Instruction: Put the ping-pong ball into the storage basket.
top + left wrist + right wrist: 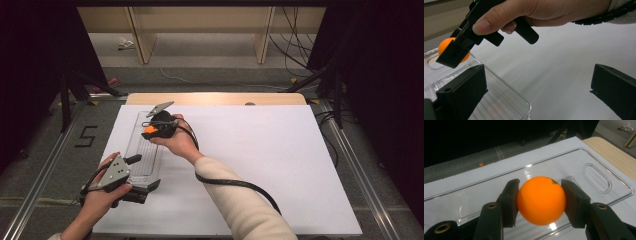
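An orange ball (541,200) sits squeezed between the two black jaws of my right gripper (540,202). In the high view that right gripper (151,130) hovers over the far half of a clear plastic tray (142,162) lying on the white table cover, with the orange ball (148,130) at its tip. My left gripper (146,172) is open at the tray's near end, one jaw on each side of the near right corner. From the left gripper view the clear tray (509,100) lies below its left jaw, and the orange ball (445,46) hangs above in the other gripper.
A white sheet (260,165) covers most of the wooden table (215,98). The right forearm and its black cable (235,184) cross the sheet's middle. Metal rails run along both sides, and a shelf unit (200,30) stands beyond the far edge. A small orange spot (481,164) lies on the floor.
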Demonstrator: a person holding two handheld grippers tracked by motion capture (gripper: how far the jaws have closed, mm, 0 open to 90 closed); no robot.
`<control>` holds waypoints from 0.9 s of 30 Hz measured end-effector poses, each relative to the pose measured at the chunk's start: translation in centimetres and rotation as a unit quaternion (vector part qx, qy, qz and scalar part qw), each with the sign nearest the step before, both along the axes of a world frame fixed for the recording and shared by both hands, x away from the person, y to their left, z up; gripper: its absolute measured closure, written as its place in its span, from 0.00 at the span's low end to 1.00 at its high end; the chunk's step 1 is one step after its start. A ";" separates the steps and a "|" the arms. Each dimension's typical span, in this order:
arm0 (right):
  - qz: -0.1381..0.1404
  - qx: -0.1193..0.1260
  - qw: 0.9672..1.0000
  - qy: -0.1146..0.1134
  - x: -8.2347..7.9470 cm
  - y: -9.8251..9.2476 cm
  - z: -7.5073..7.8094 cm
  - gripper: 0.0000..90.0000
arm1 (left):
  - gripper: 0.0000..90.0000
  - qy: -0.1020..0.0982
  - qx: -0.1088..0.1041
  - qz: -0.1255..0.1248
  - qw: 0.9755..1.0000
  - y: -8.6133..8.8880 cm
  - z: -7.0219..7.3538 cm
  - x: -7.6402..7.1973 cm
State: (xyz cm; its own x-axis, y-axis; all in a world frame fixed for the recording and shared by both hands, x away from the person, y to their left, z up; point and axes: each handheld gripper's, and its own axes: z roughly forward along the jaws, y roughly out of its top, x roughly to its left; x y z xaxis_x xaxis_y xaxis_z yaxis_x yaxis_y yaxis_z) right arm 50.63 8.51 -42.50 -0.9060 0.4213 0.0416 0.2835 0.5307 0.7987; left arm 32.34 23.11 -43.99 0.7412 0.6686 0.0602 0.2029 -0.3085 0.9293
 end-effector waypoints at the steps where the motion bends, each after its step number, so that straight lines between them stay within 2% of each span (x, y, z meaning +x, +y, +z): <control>1: 0.000 -0.001 1.000 0.000 0.0 0.0 0.0 0.57 | 0.00 0.000 0.000 0.000 1.000 0.0 0.0 0.0; 27: 0.004 -0.005 1.000 0.005 0.2 1.2 -0.4 0.57 | 0.00 0.000 0.002 0.000 1.000 0.0 0.0 0.0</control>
